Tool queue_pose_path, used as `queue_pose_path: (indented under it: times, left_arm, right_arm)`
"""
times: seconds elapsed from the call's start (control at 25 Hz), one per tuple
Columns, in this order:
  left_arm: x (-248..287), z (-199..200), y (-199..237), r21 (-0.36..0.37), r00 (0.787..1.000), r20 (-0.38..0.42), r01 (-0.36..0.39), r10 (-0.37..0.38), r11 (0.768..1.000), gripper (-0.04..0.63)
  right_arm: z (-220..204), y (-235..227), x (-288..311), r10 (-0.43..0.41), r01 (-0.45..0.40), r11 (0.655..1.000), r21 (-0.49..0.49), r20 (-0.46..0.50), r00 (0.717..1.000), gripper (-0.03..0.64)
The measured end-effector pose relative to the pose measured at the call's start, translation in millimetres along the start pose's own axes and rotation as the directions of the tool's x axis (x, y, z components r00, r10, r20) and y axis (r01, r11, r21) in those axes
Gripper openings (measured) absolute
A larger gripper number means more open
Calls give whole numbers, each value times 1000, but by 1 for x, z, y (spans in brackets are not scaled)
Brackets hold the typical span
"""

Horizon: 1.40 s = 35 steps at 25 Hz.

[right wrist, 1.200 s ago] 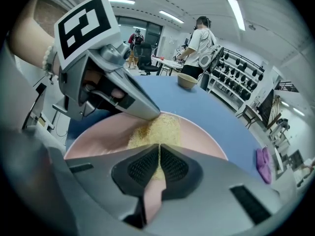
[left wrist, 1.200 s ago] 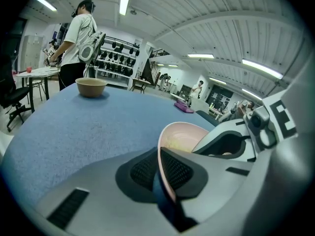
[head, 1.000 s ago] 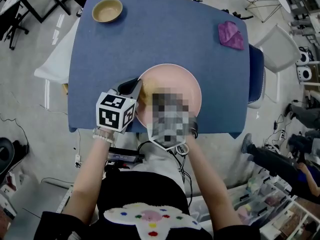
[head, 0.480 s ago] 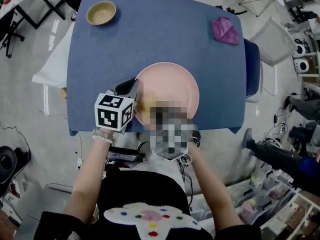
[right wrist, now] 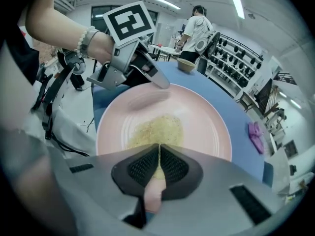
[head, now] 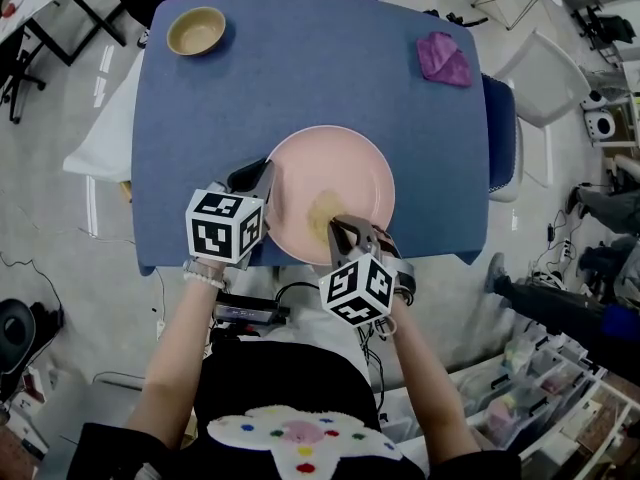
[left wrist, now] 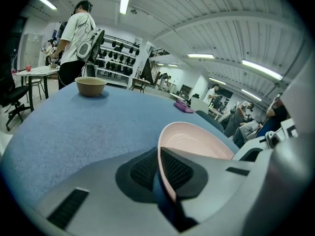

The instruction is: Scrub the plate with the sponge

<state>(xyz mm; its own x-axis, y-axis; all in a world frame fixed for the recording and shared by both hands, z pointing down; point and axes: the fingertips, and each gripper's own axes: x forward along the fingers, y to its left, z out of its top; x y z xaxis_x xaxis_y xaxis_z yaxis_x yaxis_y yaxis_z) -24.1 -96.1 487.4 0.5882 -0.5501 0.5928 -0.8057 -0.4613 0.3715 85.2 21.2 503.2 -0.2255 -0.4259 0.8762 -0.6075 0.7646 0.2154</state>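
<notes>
**Two tools engaged at plate**

Left tool clamps the left rim of the pink plate on the blue bench. Right tool pinches the yellow sponge, now nearer plate centre (previously beside the left rim).

The round pink plate is sitting with its left rim pinched in the left gripper. The thin yellowish sponge is lying on it, near edge nipped by the right gripper.
</notes>
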Motion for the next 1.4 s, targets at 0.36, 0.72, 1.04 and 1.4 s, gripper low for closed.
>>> queue_pose_path:
  times: [0.36, 0.72, 1.04, 1.4]
  left_arm:
    - [1, 0, -1, 1, 1000, 0, 1, -1, 1000, 26]
    - [1, 1, 1, 8, 1000, -1, 2, -2, 1000, 28]
    - [0, 0, 1, 11, 1000, 1, -2, 2, 1000, 26]
    - [0, 0, -1, 15, 1000, 2, -7, 7, 1000, 27]
  right_arm:
    - [-24, -46, 0, -105, 111, 989, 95, -65, 992, 17]
    - [-17, -78, 11, -155, 165, 974, 156, -72, 985, 17]
    - [2, -97, 23, -184, 191, 959, 210, -50, 982, 15]
    - [33, -96, 37, -183, 181, 967, 177, -5, 983, 14]
